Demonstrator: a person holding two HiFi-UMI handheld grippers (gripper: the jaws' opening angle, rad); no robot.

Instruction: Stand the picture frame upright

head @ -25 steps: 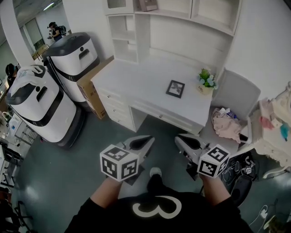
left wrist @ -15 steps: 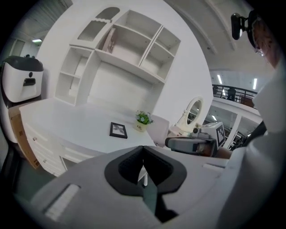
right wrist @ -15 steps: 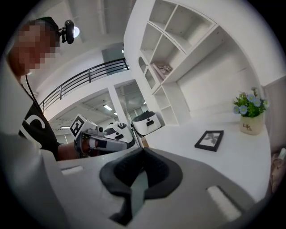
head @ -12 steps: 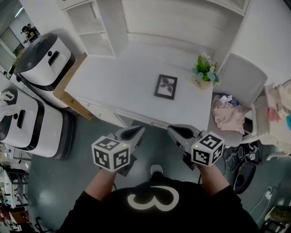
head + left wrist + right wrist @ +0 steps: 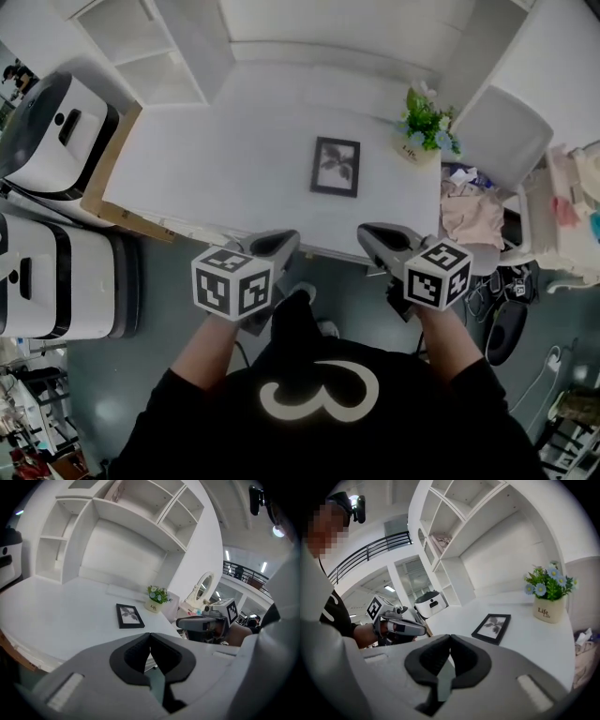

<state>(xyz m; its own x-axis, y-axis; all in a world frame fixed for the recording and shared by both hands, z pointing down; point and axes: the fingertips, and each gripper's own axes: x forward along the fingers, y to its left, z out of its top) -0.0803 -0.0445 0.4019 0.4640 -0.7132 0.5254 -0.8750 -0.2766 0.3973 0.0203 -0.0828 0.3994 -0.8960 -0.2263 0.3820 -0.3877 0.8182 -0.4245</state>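
Lying flat: picture frame [image 5: 336, 166] | flowers [image 5: 427, 119] in pot [image 5: 413, 151] | L hand-held gripper [image 5: 285, 240], R hand-held gripper [image 5: 367, 231] closed

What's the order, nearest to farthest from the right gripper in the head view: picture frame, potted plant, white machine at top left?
From the right gripper:
1. The picture frame, flat on the desk, just ahead.
2. The potted plant, at the desk's right end.
3. The white machine, on the floor past the desk's left end.

Smooth matt white desk [image 5: 216, 141], smooth black picture frame [image 5: 336, 167], brown cardboard box [image 5: 98, 187], crumpled pink cloth [image 5: 466, 216]
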